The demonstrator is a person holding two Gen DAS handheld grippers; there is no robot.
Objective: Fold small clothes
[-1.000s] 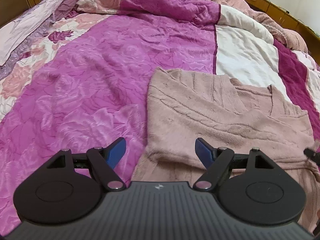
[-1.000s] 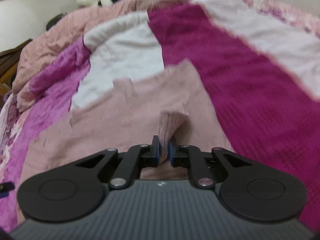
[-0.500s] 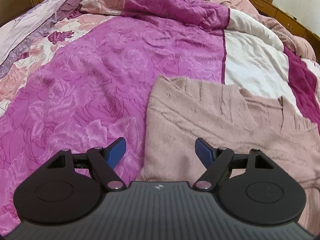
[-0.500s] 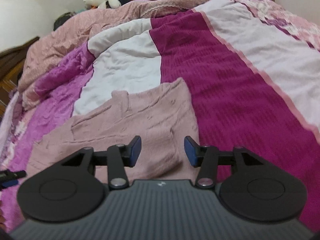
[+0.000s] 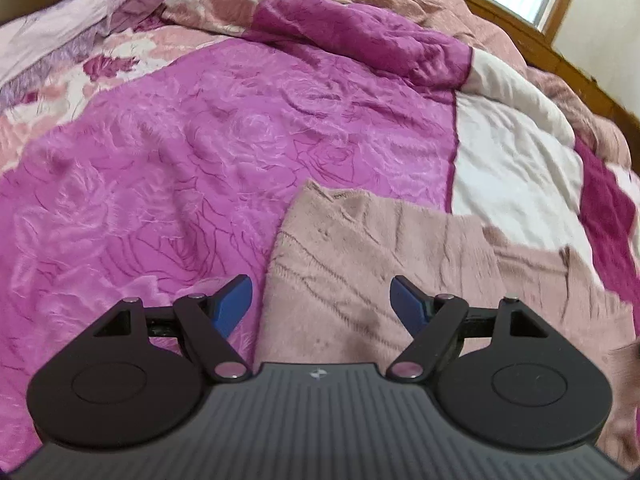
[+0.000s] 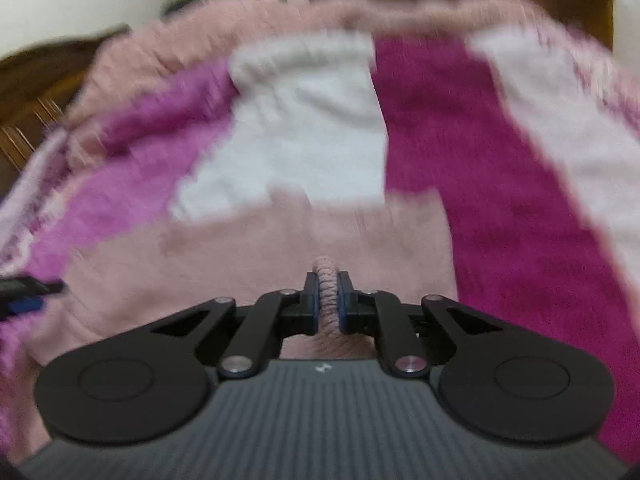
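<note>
On the left the magenta rose-patterned quilt (image 5: 200, 168) covers the bed, and the left tongs (image 5: 322, 300) hang over it with their blue pads spread wide apart, gripping nothing. Just ahead of them the pink knitted sweater (image 5: 380, 256) lies flat on the quilt, its left edge between the pads. Further right a white quilt panel (image 5: 512, 160) shows beyond the sweater. On the far side the right tongs (image 6: 328, 304) are clamped on a bunched fold of the sweater (image 6: 280, 248), probably its hem, though that view is blurred
</note>
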